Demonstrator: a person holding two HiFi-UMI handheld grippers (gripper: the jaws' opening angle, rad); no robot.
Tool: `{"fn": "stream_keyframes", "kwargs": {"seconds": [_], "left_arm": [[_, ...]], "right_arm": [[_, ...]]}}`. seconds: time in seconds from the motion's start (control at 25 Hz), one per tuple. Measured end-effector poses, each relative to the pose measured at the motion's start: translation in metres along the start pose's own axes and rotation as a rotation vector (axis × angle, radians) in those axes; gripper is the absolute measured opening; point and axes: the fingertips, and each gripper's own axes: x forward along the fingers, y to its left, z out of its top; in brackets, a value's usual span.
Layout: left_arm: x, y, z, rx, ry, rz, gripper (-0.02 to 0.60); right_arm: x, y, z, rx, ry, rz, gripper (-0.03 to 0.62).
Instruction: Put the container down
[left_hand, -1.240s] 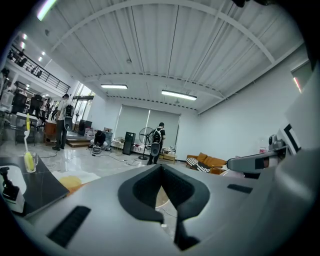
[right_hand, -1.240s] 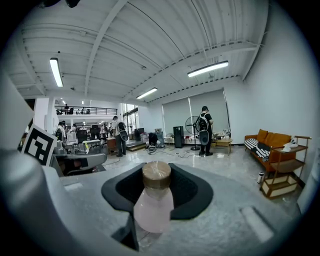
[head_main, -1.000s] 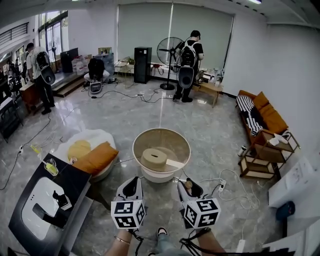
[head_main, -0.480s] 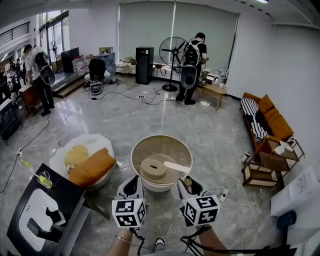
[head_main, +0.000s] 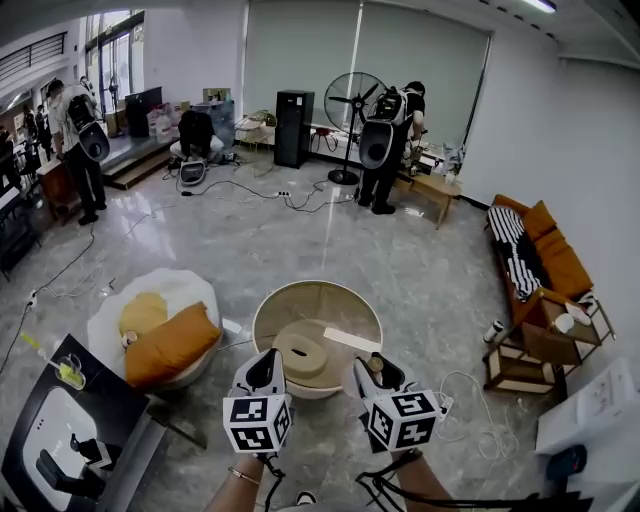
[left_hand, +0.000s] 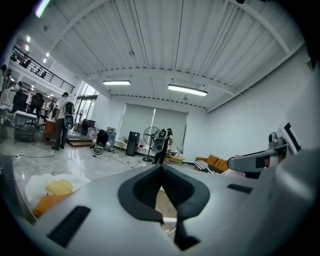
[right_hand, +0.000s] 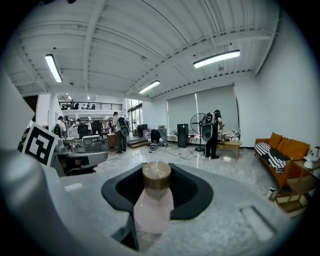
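Floor (head_main: 420, 270): round tub (head_main: 320, 302) just ahead of your right gripper (head_main: 372, 366).
Right gripper: clamped on container (right_hand: 156, 197); set it down upright.
Left gripper (head_main: 266, 364): closed, empty.

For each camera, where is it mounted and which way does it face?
Head view: on the person's head, facing forward and down across the floor; left gripper and right gripper show.
Left gripper view: on that gripper, looking along its closed jaws.
Right gripper view: on that gripper, along jaws gripping the bottle.
Shared: all three see the fan.
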Motion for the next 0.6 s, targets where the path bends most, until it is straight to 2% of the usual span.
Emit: {"fn": "stream_keyframes", "kwargs": {"seconds": [0.24, 0.6], "left_arm": [[0.028, 0.005, 0.001, 0.007, -0.001, 0.022, -0.004], [0.050, 0.022, -0.009, 0.016, 0.044, 0.054, -0.005]], "right_arm": [[0.028, -0.022, 0.003, 0.006, 0.003, 0.005, 0.137], [0.059, -0.035, -0.006, 0.052, 0.027, 0.014, 0.137]]}}
